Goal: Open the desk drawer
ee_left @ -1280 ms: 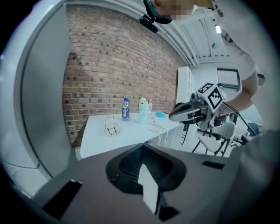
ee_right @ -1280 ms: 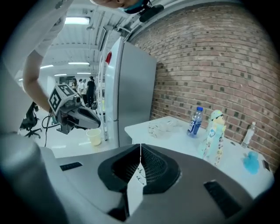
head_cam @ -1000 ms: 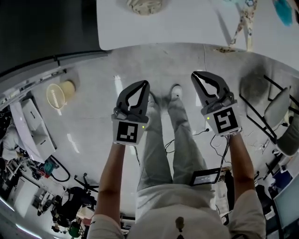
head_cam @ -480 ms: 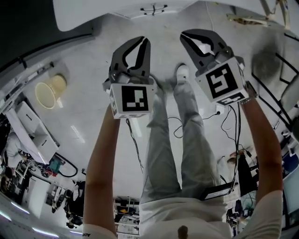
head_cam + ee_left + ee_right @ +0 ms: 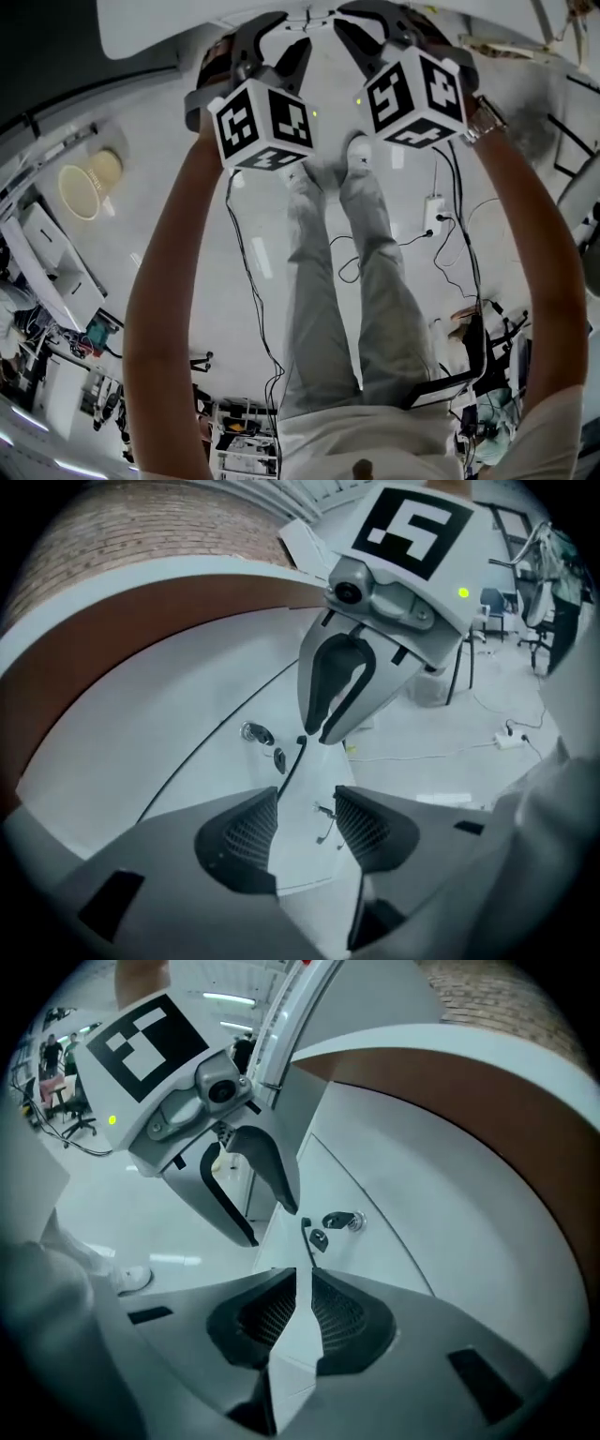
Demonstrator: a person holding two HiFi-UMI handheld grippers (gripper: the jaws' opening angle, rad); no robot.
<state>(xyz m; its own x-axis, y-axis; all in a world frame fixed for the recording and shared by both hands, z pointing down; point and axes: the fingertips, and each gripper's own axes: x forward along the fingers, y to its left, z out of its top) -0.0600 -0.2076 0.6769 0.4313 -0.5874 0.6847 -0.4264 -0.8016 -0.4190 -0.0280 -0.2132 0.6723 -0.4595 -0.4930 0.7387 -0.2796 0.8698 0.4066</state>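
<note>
In the head view, two bare forearms reach up the frame toward the edge of the white desk surface (image 5: 159, 28). The left claw (image 5: 278, 49) and right claw (image 5: 372, 28) sit side by side under its rim, above the person's pale-trousered legs (image 5: 342, 281) and the grey floor (image 5: 187, 281). In the left gripper view, the left claw (image 5: 307, 822) has just been opening. Its ribbed pads stand wide apart with nothing between them, and through the gap shows the flat white drawer front (image 5: 178, 761). That front lies below a brown band under the surface and carries a small metal key lock (image 5: 254, 733). The other claw's tips are close to the lock, but contact cannot be judged. In the right gripper view, the right claw (image 5: 298, 1314) is closed to a sliver and grips nothing. It points at the same drawer front (image 5: 412, 1204), near its lock (image 5: 343, 1221).
</note>
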